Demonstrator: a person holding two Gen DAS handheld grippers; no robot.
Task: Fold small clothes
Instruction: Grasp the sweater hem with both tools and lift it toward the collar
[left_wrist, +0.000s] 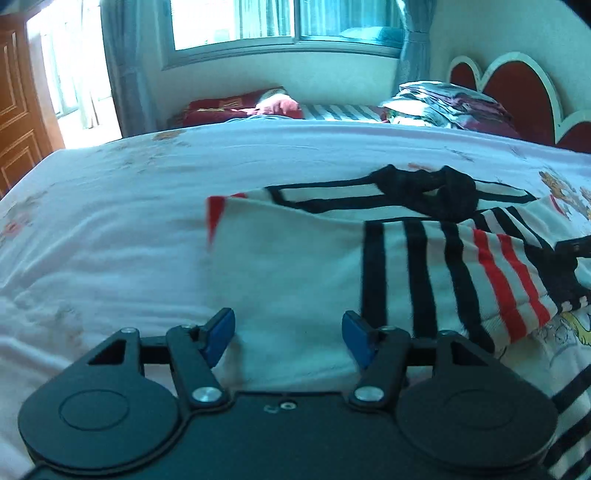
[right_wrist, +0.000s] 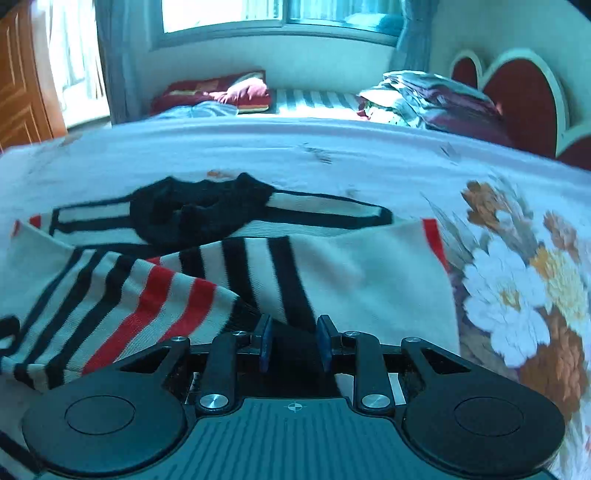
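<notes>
Striped garment (left_wrist: 424, 266) sprawls rumpled on the near bed (left_wrist: 110, 221), left gripper (left_wrist: 288, 334) spread wide around its white hem, right gripper (right_wrist: 293, 341) clenched on dark fabric, so uneven pulling could skew the fold.

so the bed (left_wrist: 129, 229) has a pale pinkish sheet with a big flower print (right_wrist: 517, 295) near one side. lying right on it is a white knit top (left_wrist: 295, 266) with black and red stripes, partly folded over itself, plus folded bedding (left_wrist: 450, 105) and dark red pillows (left_wrist: 229, 107) along the far edge
</notes>
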